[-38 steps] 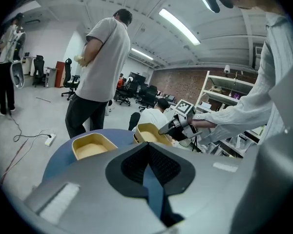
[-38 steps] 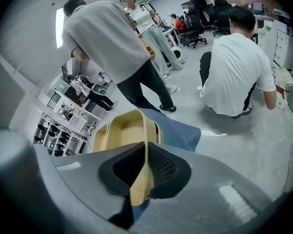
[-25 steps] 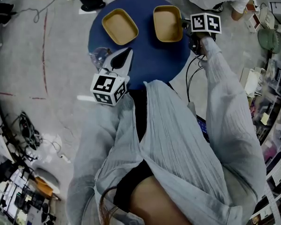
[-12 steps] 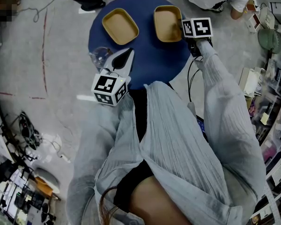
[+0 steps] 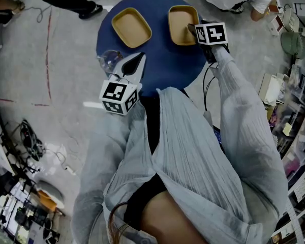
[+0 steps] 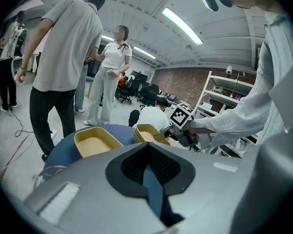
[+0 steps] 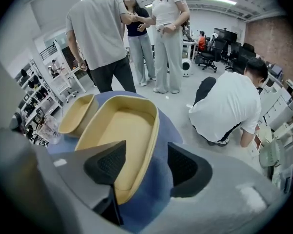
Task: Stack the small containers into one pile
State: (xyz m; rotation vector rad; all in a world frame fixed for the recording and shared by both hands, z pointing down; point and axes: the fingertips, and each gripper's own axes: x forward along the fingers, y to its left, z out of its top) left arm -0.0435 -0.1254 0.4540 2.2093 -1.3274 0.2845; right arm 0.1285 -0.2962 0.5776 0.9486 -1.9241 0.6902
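Right gripper [image 7: 145, 164]: jaws just opened, set astride the rim of the tan oblong plastic container [image 7: 124, 126], which is not pinched.
Left gripper [image 6: 147, 147]: jaws pressed together, empty.

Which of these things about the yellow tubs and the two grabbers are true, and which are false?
1. The left container sits inside the right container. False: they lie side by side on the table.
2. The table is round and blue. True.
3. The right gripper has its fingers shut. False: they have just been opening and stand apart, with the right container's rim between them.
4. The left gripper has its fingers together and holds nothing. True.
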